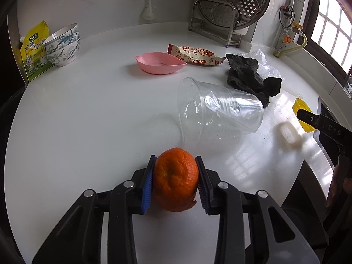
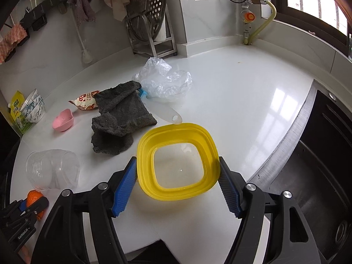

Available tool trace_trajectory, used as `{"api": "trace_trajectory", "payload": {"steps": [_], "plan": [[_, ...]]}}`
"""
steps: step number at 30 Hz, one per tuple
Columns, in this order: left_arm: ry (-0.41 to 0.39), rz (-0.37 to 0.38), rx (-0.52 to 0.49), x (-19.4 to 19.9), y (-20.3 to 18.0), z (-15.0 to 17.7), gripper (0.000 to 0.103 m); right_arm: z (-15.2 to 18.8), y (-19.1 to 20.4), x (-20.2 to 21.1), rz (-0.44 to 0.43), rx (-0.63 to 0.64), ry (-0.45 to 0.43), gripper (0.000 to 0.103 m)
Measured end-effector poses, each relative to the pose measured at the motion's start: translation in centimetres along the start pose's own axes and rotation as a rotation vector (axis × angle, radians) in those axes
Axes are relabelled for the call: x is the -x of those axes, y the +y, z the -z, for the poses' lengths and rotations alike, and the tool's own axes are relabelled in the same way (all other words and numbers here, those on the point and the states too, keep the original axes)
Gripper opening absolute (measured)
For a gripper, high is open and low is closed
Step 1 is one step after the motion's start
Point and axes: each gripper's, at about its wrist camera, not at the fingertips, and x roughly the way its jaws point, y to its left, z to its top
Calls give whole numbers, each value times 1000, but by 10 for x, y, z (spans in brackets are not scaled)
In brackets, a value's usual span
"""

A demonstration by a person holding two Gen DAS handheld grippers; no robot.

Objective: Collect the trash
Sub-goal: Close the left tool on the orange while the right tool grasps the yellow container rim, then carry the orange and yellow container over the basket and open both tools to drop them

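Note:
My left gripper (image 1: 175, 176) is shut on an orange peel (image 1: 175, 179), just above the white counter (image 1: 77, 121). It shows in the right wrist view too (image 2: 33, 198). My right gripper (image 2: 178, 180) is shut on a yellow square container (image 2: 178, 136), its blue pads (image 2: 124, 189) pressed on both sides. A clear plastic cup (image 1: 217, 110) lies on its side ahead of the left gripper. A snack wrapper (image 1: 195, 55), a crumpled clear plastic bag (image 2: 165, 79) and a dark grey cloth (image 2: 118, 118) lie further back.
A pink leaf-shaped dish (image 1: 159, 62), stacked bowls (image 1: 62, 45) and a yellow-green seasoning bag (image 1: 33, 50) stand at the far left. A steel rack with a steamer plate (image 1: 231, 6) stands at the back. A dark sink (image 2: 319, 176) lies to the right. A white plastic scoop (image 2: 167, 112) lies by the cloth.

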Motion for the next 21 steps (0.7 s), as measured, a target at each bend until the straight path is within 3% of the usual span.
{"api": "trace_trajectory", "payload": {"steps": [11,21], "plan": [[-25,10,-36,21,-10,7,34,18,-5,30,-15,-30,-20,68],[-36,33,-88,53,-36,25,34,55,-14,88,-55,-72,-40,68]]}}
